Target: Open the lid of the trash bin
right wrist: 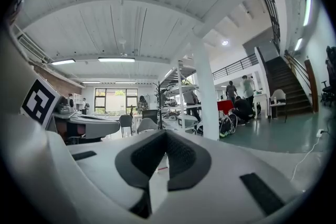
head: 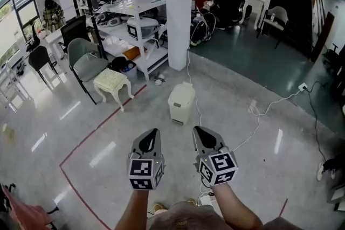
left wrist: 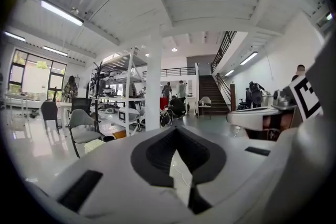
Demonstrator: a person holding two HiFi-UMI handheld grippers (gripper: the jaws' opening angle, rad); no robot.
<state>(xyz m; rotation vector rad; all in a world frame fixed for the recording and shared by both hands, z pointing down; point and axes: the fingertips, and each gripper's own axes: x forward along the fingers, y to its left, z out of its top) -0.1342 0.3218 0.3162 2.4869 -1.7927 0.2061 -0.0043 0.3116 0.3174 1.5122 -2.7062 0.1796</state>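
A small cream trash bin stands on the pale floor ahead of me with its lid down. My left gripper and right gripper are held side by side in the air, well short of the bin and touching nothing. Both point toward it. In the left gripper view the left gripper has its jaws together with only a thin slit between them. The right gripper looks the same in the right gripper view. The bin is hidden behind the jaws in both gripper views.
A white pillar rises just behind the bin, with white shelving to its left. A grey chair and a white stool stand at the left. A white cable and red tape lie on the floor. People are far back.
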